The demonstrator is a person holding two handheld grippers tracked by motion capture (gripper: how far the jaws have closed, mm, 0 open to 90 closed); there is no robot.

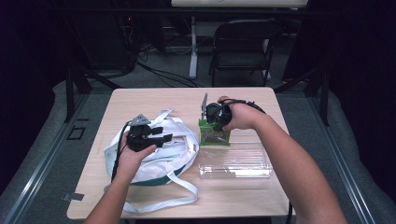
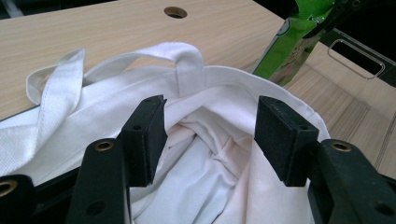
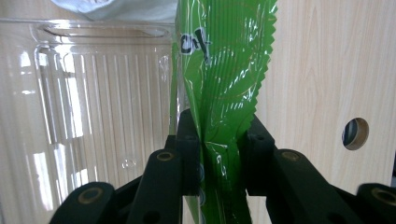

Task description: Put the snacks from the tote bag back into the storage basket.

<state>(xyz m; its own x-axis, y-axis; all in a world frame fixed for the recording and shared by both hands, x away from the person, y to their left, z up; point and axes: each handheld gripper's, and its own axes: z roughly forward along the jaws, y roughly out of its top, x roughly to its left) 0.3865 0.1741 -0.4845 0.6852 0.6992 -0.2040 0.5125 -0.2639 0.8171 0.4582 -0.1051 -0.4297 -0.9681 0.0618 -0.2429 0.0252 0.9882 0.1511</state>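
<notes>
A white cloth tote bag [image 1: 154, 156] lies on the left half of the table with its mouth open and its straps spread out. My left gripper [image 1: 164, 134] hovers over the bag's mouth [image 2: 210, 154], open [image 2: 212, 130], with nothing pinched between its pads. My right gripper [image 1: 210, 122] is shut [image 3: 219, 140] on a green foil snack packet [image 1: 215, 134], holding it by one end just right of the bag. In the left gripper view the packet [image 2: 285, 51] hangs beyond the bag's far rim. The packet [image 3: 224, 79] hangs next to the clear bin's wall.
A clear plastic bin [image 1: 236, 161] lies on the table right of the bag, and its ribbed wall [image 3: 93, 102] is close to the right gripper. The wooden table [image 1: 243, 196] has a round cable hole [image 3: 355, 134]. A black chair [image 1: 243, 46] stands behind the table.
</notes>
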